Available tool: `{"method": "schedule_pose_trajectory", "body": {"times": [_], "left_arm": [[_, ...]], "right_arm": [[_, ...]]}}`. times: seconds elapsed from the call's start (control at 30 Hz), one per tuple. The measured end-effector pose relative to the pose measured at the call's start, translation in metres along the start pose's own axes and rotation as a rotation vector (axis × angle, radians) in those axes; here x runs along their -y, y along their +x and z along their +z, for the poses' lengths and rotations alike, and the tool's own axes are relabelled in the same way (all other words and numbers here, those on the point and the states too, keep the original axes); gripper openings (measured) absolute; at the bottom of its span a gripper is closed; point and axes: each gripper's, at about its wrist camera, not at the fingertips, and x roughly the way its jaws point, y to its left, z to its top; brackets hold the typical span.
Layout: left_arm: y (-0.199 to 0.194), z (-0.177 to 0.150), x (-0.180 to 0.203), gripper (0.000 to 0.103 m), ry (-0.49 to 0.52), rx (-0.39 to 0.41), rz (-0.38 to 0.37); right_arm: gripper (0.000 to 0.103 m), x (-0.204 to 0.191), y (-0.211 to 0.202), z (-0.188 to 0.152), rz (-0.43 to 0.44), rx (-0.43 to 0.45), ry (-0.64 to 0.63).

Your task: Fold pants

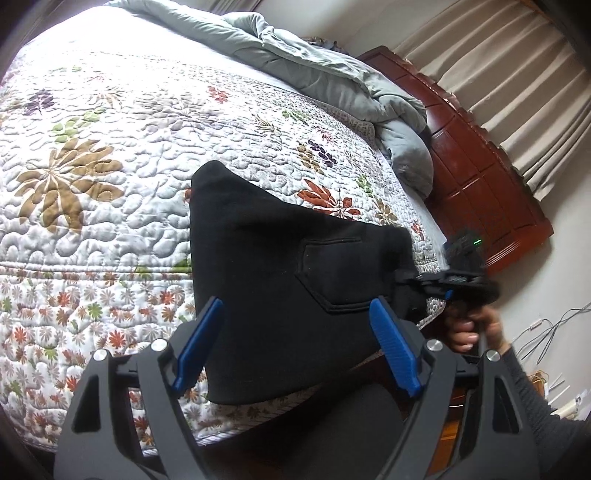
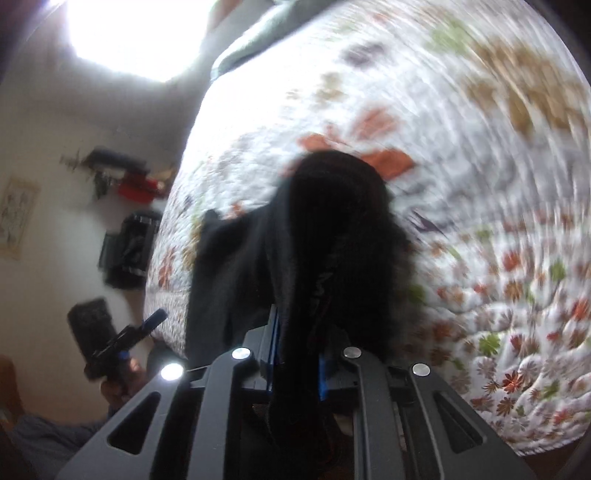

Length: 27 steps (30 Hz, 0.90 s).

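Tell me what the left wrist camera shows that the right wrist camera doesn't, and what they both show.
Only the left wrist view shows the left gripper with jaws open and nothing between them, the back pocket on the black pants, the grey comforter, the wooden headboard and curtains.

Only the right wrist view shows the right gripper clamped on bunched pants fabric, a bright window and black bags on the wall.

Both show the pants hanging over the edge of the floral quilt.
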Motion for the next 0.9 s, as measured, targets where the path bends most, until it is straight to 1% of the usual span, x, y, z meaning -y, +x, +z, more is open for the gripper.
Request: {"method": "schedule_pose_trajectory", "body": {"times": [0.03, 0.1, 0.13, 0.17, 0.2, 0.23, 0.27, 0.3, 0.37, 0.4, 0.43, 0.47, 0.5, 0.57, 0.6, 0.67, 0.7, 0.73, 0.77, 0.8, 0.83, 0.9], "left_arm": [[0.002, 0.001, 0.000, 0.081, 0.009, -0.001, -0.002], [0.005, 0.006, -0.001, 0.081, 0.022, 0.000, -0.007], [0.008, 0.010, -0.001, 0.081, 0.028, -0.002, -0.029], [0.011, 0.013, -0.001, 0.081, 0.030, -0.006, -0.047], [0.013, 0.016, -0.001, 0.081, 0.030, -0.009, -0.062], [0.016, 0.021, -0.002, 0.081, 0.030, -0.015, -0.095], [0.018, 0.026, -0.003, 0.081, 0.028, -0.019, -0.127], [0.020, 0.031, -0.003, 0.082, 0.029, -0.021, -0.158], [0.027, 0.044, -0.004, 0.082, 0.032, -0.029, -0.199], [0.031, 0.052, -0.005, 0.082, 0.032, -0.035, -0.224], [0.036, 0.060, -0.006, 0.082, 0.030, -0.043, -0.250], [0.042, 0.067, -0.007, 0.083, 0.027, -0.053, -0.266], [0.048, 0.073, -0.008, 0.083, 0.024, -0.065, -0.282], [0.062, 0.084, -0.014, 0.083, 0.011, -0.088, -0.302], [0.068, 0.088, -0.017, 0.083, 0.003, -0.099, -0.305], [0.081, 0.095, -0.025, 0.083, -0.010, -0.113, -0.286], [0.086, 0.098, -0.031, 0.083, -0.015, -0.116, -0.268], [0.093, 0.100, -0.038, 0.083, -0.027, -0.127, -0.249], [0.100, 0.100, -0.045, 0.080, -0.047, -0.142, -0.233], [0.104, 0.101, -0.052, 0.077, -0.064, -0.150, -0.230], [0.109, 0.099, -0.058, 0.076, -0.082, -0.161, -0.233], [0.114, 0.098, -0.063, 0.073, -0.089, -0.167, -0.237]], "right_arm": [[0.020, 0.012, 0.005, -0.002, 0.035, 0.010, 0.025], [0.023, 0.021, 0.009, -0.002, 0.103, 0.019, 0.041], [0.026, 0.025, 0.009, -0.002, 0.145, 0.020, 0.062], [0.028, 0.026, 0.009, -0.003, 0.159, 0.018, 0.064], [0.034, 0.024, 0.006, -0.003, 0.166, 0.020, 0.057], [0.040, 0.022, -0.003, -0.002, 0.158, 0.037, 0.046], [0.043, 0.021, -0.012, -0.001, 0.136, 0.059, 0.042], [0.047, 0.018, -0.025, 0.002, 0.106, 0.100, 0.044], [0.046, 0.013, -0.050, 0.009, 0.076, 0.178, 0.027], [0.046, 0.005, -0.061, 0.012, 0.075, 0.224, 0.011], [0.045, -0.007, -0.069, 0.017, 0.116, 0.256, -0.015], [0.045, -0.019, -0.070, 0.021, 0.154, 0.262, -0.046], [0.045, -0.035, -0.064, 0.026, 0.174, 0.247, -0.088], [0.045, -0.043, -0.050, 0.032, 0.186, 0.187, -0.124], [0.045, -0.047, -0.036, 0.036, 0.177, 0.153, -0.130], [0.045, -0.039, -0.009, 0.046, 0.150, 0.086, -0.119], [0.039, -0.031, 0.002, 0.050, 0.144, 0.068, -0.107], [0.032, -0.021, 0.005, 0.049, 0.146, 0.065, -0.094], [0.026, -0.008, 0.006, 0.050, 0.155, 0.064, -0.074], [0.011, 0.009, 0.003, 0.052, 0.161, 0.065, -0.055], [0.000, 0.023, 0.005, 0.050, 0.161, 0.064, -0.034], [0.000, 0.043, 0.011, 0.047, 0.188, 0.060, 0.006]]}}
